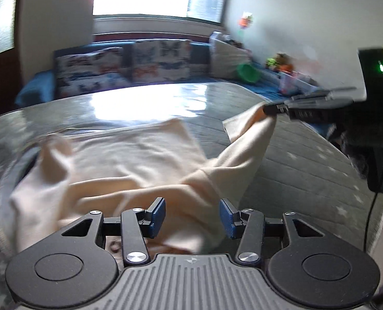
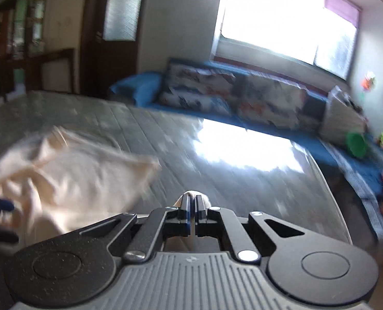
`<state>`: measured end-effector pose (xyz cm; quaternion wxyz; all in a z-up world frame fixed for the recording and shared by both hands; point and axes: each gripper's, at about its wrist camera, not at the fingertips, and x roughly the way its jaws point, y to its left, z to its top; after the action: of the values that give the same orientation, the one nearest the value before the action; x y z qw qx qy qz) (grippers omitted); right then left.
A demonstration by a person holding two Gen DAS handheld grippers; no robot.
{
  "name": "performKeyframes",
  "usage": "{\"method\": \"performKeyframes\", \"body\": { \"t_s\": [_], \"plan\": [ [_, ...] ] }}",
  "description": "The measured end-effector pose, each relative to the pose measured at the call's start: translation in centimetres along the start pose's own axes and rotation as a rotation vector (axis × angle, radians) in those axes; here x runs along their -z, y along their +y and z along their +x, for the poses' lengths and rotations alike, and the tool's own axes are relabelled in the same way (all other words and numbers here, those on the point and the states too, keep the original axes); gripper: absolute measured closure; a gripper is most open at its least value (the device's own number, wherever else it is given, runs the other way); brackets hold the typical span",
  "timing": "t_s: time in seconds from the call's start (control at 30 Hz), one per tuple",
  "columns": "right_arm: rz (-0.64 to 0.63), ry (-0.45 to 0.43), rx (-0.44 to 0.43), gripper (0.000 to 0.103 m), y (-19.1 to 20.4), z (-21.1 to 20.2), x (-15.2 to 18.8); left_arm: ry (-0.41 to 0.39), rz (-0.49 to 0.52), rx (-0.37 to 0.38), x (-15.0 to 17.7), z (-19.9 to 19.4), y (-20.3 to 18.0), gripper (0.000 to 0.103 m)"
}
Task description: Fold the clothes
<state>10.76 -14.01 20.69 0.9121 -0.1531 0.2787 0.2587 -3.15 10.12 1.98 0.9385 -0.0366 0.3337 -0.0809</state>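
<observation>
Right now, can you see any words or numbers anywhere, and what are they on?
No words or numbers can be read.
The small round mark on the left tongs' grey body is only a symbol.
Butterfly cushions: pictures only, no words.
Wall decoration: too blurred to read.

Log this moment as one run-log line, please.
step: folding | right gripper: shut on garment sleeve, lifted | left gripper: open over garment | surface: table

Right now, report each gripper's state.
Left gripper: open above the cream garment, gripping nothing.
Right gripper: shut on the garment's sleeve end.
</observation>
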Motion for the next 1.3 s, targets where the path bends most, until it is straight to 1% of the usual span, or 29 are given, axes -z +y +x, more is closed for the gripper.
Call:
{"method": "performKeyframes", "body": {
  "t_s": [0.1,0.2,0.3,0.33,0.37,0.4,0.43,0.57,0.67,0.7,0.77,0.83,0.87,0.9,0.93,0.97,1.07,1.13,1.23,1.27,1.3],
  "plan": [
    [0.055,0.106,0.024,0.099,-1.3,-0.7,3.4,0.025,0.053,0.048,0.4,0.8,-1.2,0.053],
    [0.079,0.154,0.058,0.095,-2.2,-1.0,5.8,0.049,0.107,0.08,1.0,1.4,-2.2,0.053],
    [0.118,0.139,0.076,0.089,-3.1,-1.6,6.5,0.063,0.136,0.087,1.5,2.0,-2.6,0.054],
    [0.128,0.128,0.066,0.082,-3.4,-1.6,6.3,0.069,0.139,0.085,1.6,2.3,-2.7,0.054],
    [0.138,0.116,0.056,0.072,-3.5,-1.5,6.0,0.074,0.141,0.08,1.7,2.6,-2.7,0.055],
    [0.148,0.105,0.045,0.069,-3.7,-1.4,5.8,0.078,0.141,0.073,1.7,2.9,-2.7,0.055],
    [0.159,0.094,0.035,0.069,-3.9,-1.3,5.6,0.079,0.145,0.067,1.8,3.1,-2.7,0.055],
    [0.12,0.082,-0.02,0.069,-2.6,0.6,4.6,0.087,0.166,0.045,2.2,4.0,-3.2,0.058],
    [0.076,0.093,-0.051,0.065,-1.1,2.3,4.3,0.084,0.202,0.029,2.5,4.3,-3.7,0.06],
    [0.061,0.101,-0.049,0.065,-0.7,2.9,4.4,0.082,0.211,0.025,2.6,4.4,-3.8,0.061],
    [0.037,0.115,-0.035,0.067,-0.1,3.9,4.7,0.077,0.224,0.02,2.7,4.4,-3.8,0.071],
    [0.023,0.106,-0.027,0.068,0.1,4.1,5.0,0.073,0.232,0.024,2.8,4.2,-3.8,0.077],
    [0.024,0.103,-0.019,0.073,0.0,4.0,5.1,0.071,0.235,0.023,2.9,4.2,-3.7,0.082],
    [0.025,0.1,-0.011,0.078,-0.1,3.8,5.1,0.07,0.239,0.024,2.9,4.1,-3.7,0.084],
    [0.028,0.098,-0.001,0.088,-0.2,3.6,5.2,0.07,0.239,0.026,2.9,4.0,-3.7,0.089],
    [0.035,0.096,0.005,0.092,-0.5,3.4,5.2,0.069,0.238,0.03,2.8,3.9,-3.7,0.091],
    [0.044,0.071,0.032,0.097,-1.2,2.1,5.5,0.068,0.222,0.067,2.7,2.8,-3.4,0.093],
    [0.052,0.045,0.049,0.099,-1.8,0.6,5.6,0.07,0.213,0.103,2.7,1.7,-3.2,0.094],
    [0.07,0.005,0.083,0.099,-2.9,-2.2,5.7,0.066,0.239,0.151,3.1,-0.4,-3.3,0.094],
    [0.079,-0.003,0.095,0.099,-3.1,-3.2,5.9,0.068,0.245,0.169,3.3,-0.9,-3.4,0.098],
    [0.085,-0.005,0.112,0.099,-3.3,-3.9,6.3,0.074,0.252,0.182,3.6,-1.4,-3.4,0.098]
  ]
}}
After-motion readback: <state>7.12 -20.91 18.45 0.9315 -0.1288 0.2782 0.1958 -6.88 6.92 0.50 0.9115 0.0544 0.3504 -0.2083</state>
